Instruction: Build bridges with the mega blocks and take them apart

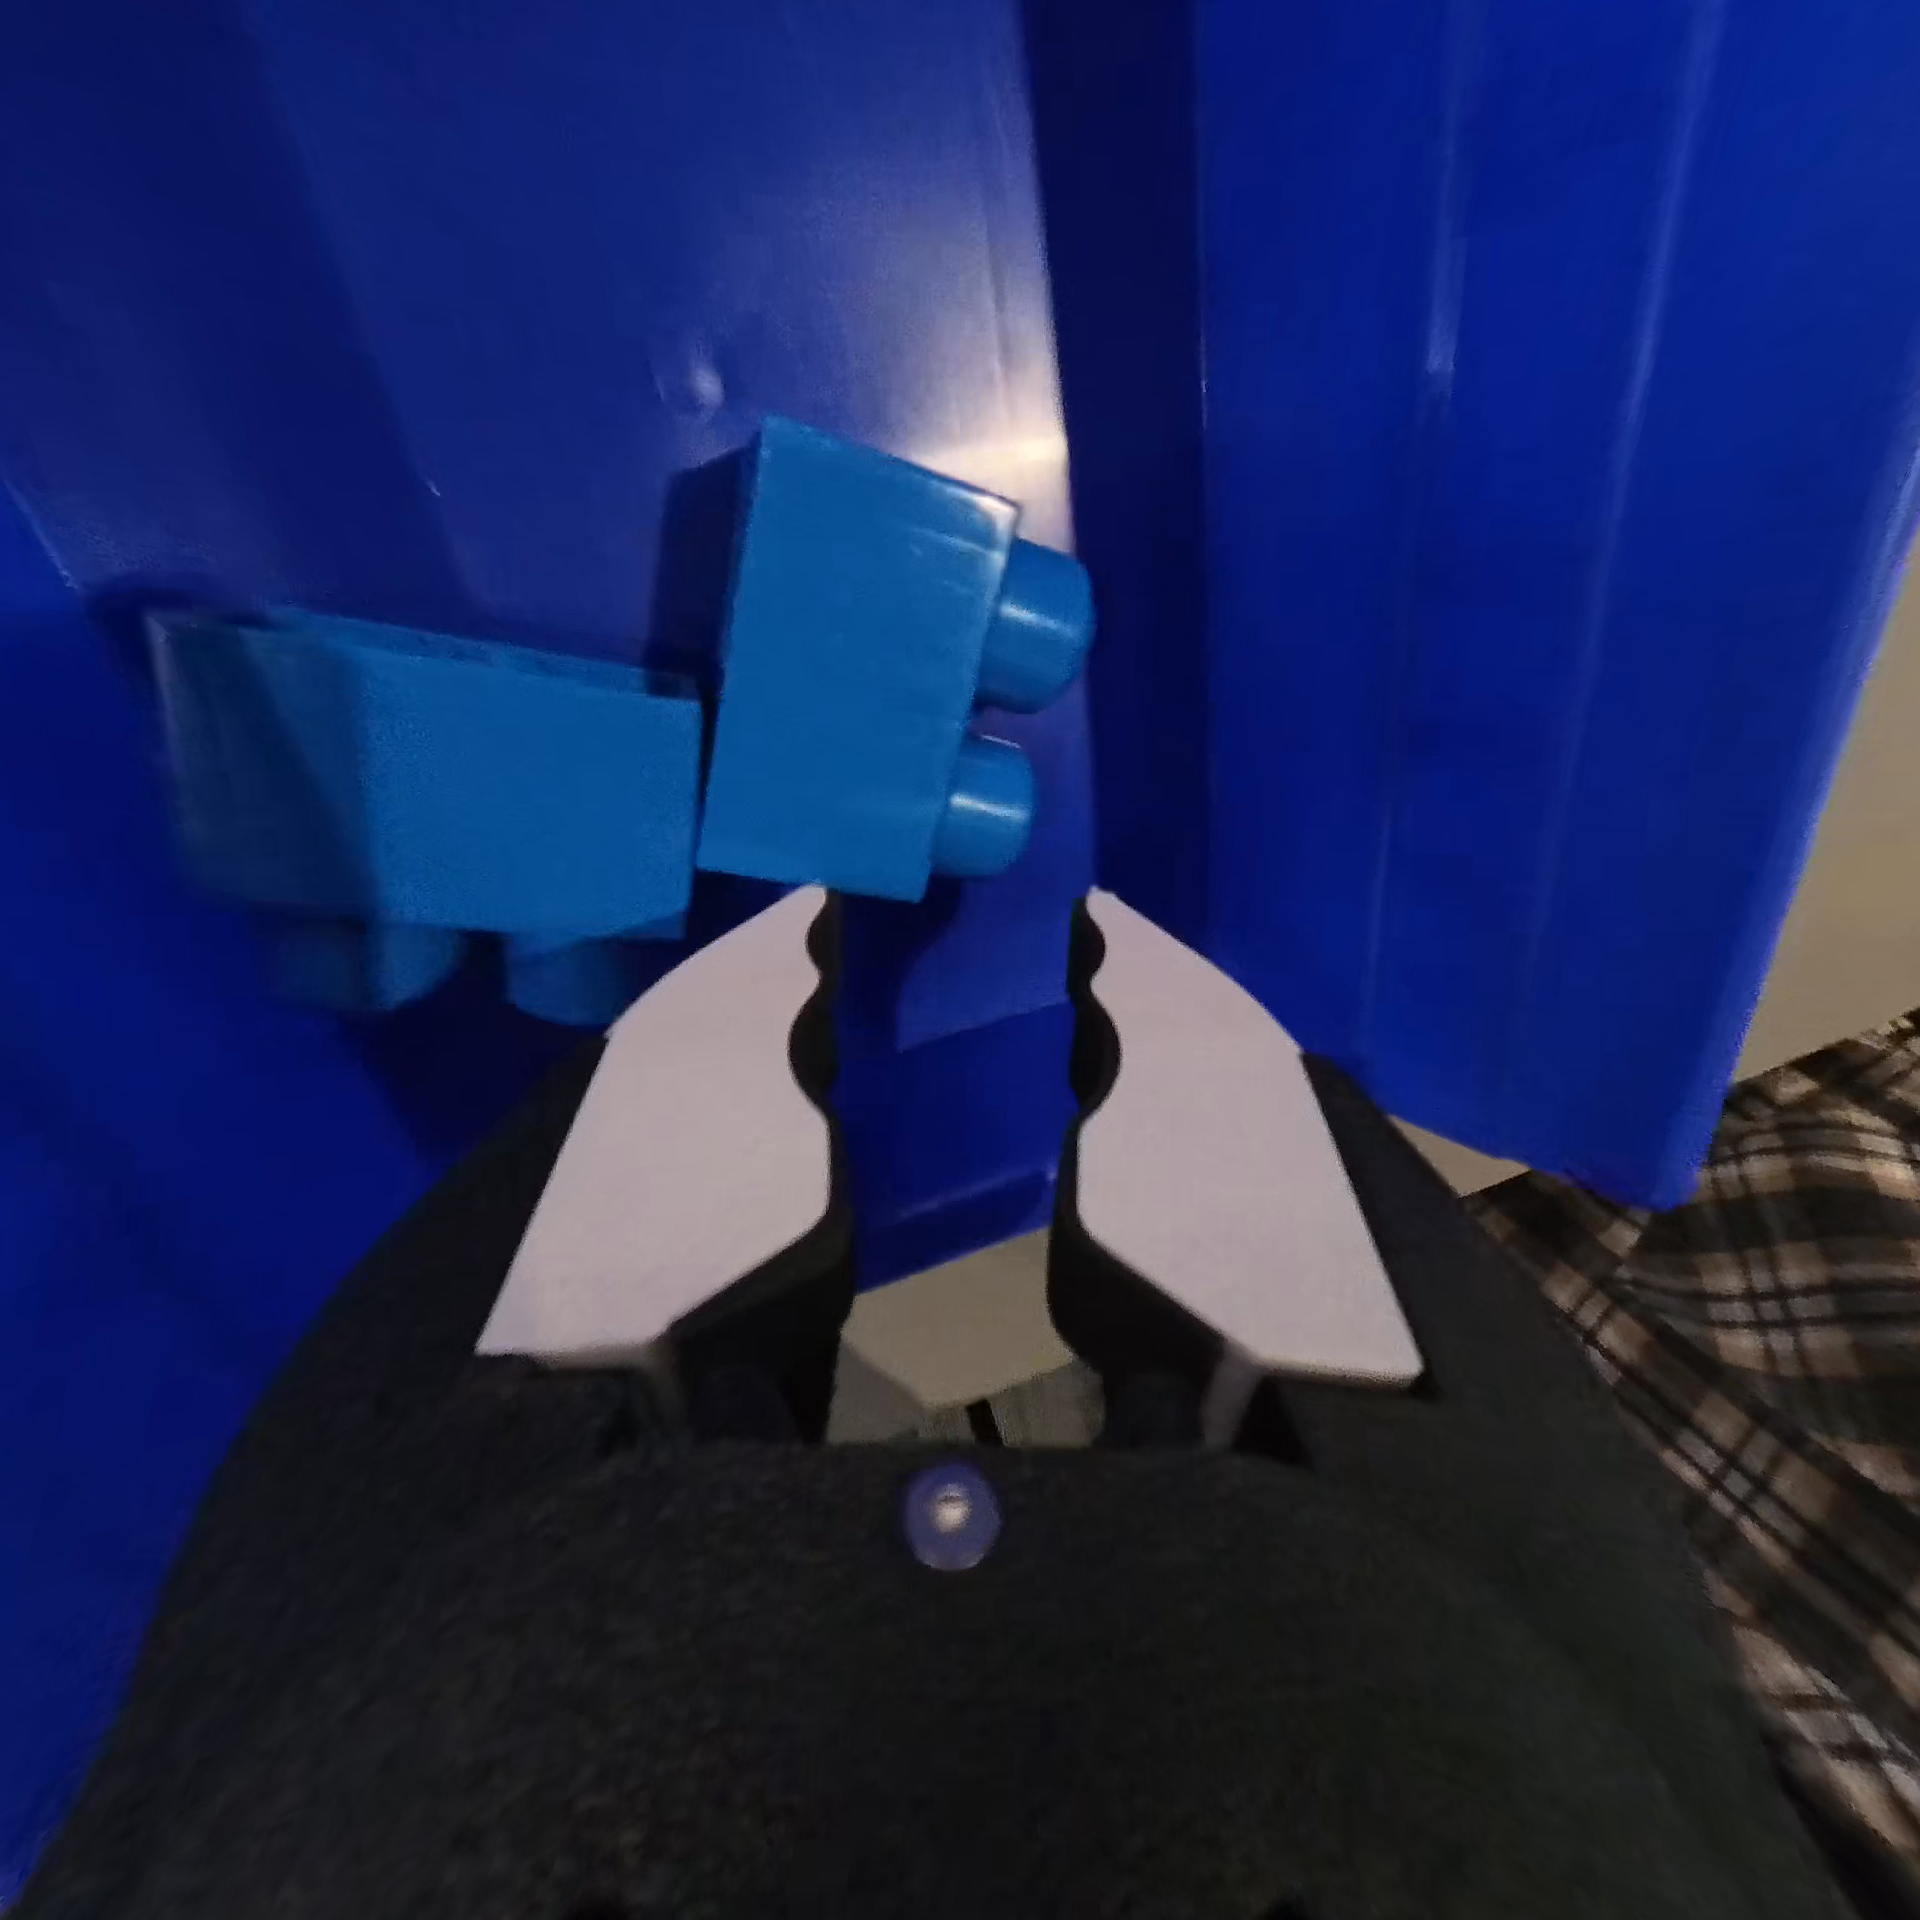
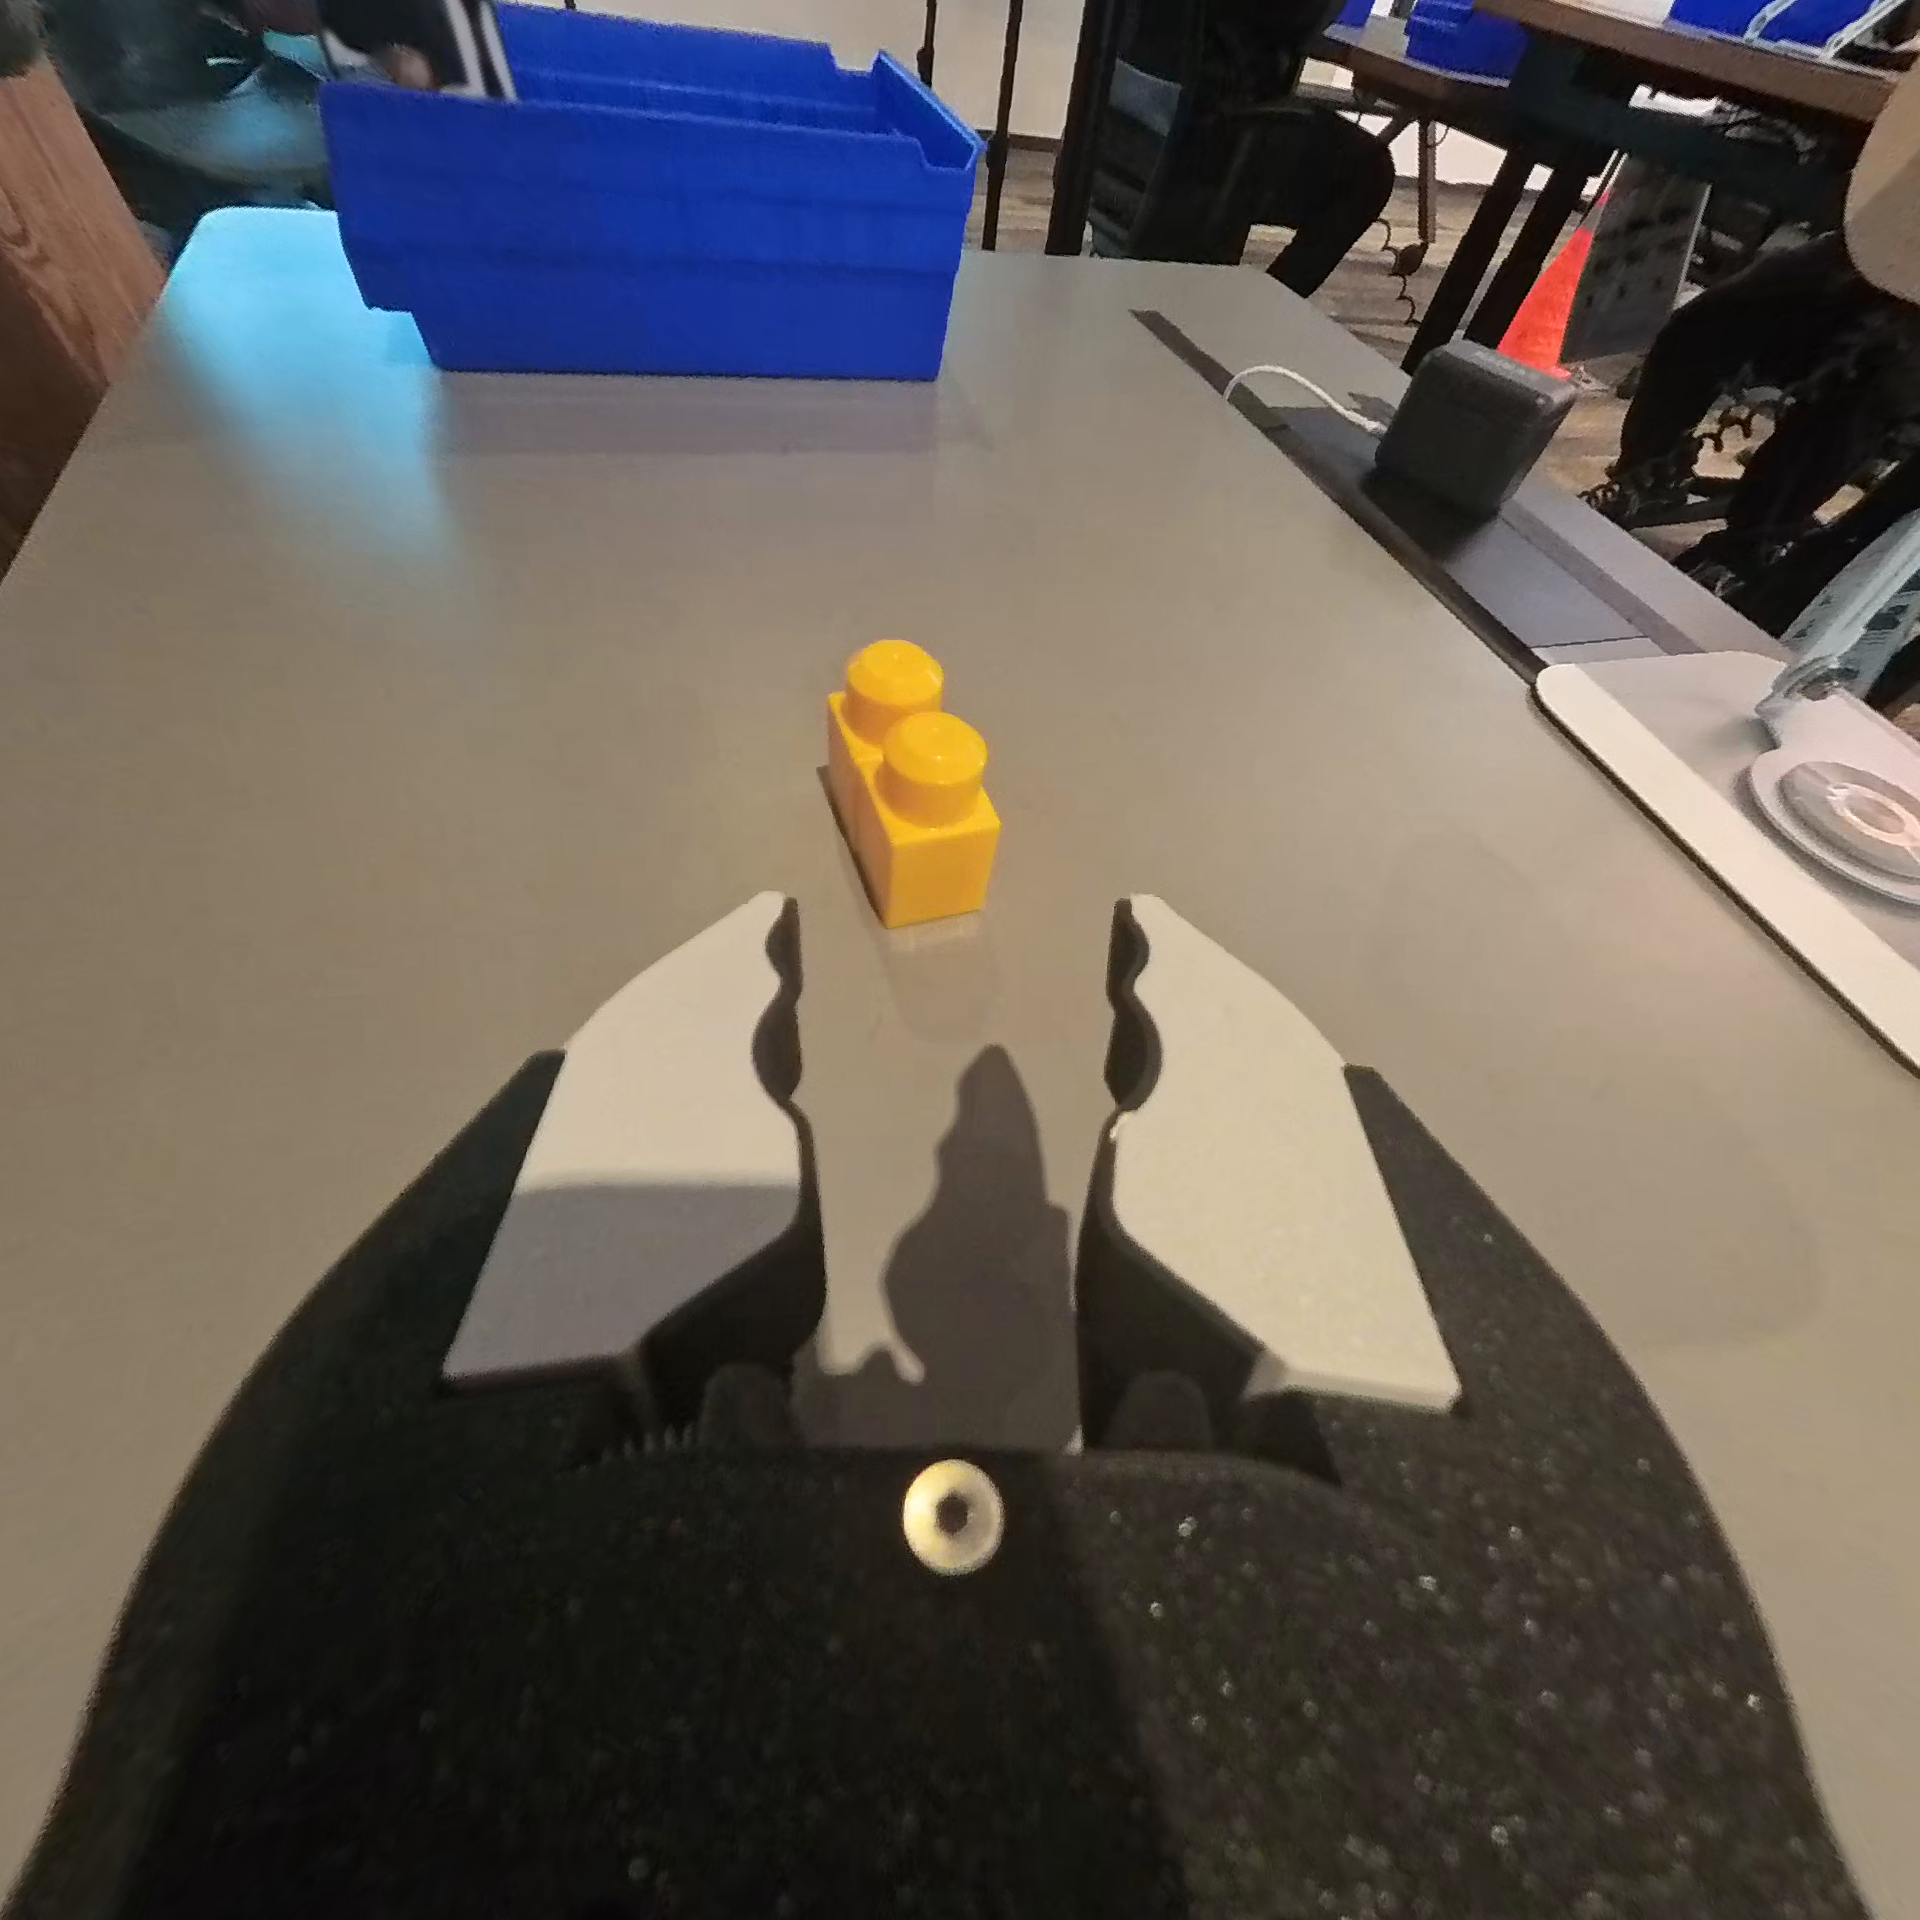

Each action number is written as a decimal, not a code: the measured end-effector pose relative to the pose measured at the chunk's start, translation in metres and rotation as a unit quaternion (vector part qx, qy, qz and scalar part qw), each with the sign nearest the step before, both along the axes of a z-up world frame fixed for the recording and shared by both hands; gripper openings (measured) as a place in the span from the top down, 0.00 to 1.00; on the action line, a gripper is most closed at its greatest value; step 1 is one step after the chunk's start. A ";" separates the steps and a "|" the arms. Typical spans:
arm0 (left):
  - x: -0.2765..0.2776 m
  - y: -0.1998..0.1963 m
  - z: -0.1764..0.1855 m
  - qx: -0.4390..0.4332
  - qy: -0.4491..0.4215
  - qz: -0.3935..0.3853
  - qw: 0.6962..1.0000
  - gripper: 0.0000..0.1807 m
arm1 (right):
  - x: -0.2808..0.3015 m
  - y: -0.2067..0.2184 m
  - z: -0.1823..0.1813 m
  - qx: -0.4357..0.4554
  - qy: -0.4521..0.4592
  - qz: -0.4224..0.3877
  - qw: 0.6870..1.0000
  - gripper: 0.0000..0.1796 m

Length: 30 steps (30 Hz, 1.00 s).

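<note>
Just ahead of your left tongs (image 1: 951, 914), inside the blue bin (image 1: 1455, 520), lie two blue mega blocks. The nearer blue block (image 1: 852, 675) sits just off the left fingertip with its studs pointing right; the second blue block (image 1: 436, 769) lies farther to the left, studs facing down in this view, and the two touch or nearly touch. These tongs are open and hold nothing. To take the nearer block cleanly, shift a little left so its flat sides fall between the jaws, not the studs, and push in before you squeeze, or the block will likely slip along the bin's smooth plastic.

Straight ahead of your right tongs (image 2: 956, 914), a yellow block (image 2: 914, 800) stands upright on the grey bench (image 2: 416, 727), studs up, slightly left of centre. These tongs are open and empty too. Approach low and level, close on the block's flat side walls below the studs, and keep it upright for stacking. A blue bin (image 2: 665, 249) stands well beyond it.
</note>
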<state>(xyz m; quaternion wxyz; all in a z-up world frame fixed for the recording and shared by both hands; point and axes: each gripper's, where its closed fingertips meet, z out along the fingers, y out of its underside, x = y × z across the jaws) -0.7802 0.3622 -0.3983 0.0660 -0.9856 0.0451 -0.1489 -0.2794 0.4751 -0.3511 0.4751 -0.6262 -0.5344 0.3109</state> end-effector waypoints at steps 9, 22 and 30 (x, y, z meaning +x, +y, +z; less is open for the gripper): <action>-0.012 0.069 0.019 0.104 0.030 -0.030 0.994 0.77 | -0.003 -0.002 0.003 0.011 0.003 0.004 1.000 0.70; -0.002 0.035 0.018 0.195 0.106 0.022 0.975 0.78 | -0.005 -0.004 0.007 0.027 0.004 0.002 1.000 0.70; -0.002 0.043 -0.006 0.151 0.088 0.055 0.983 0.78 | -0.004 -0.004 0.007 0.028 0.004 0.000 1.000 0.70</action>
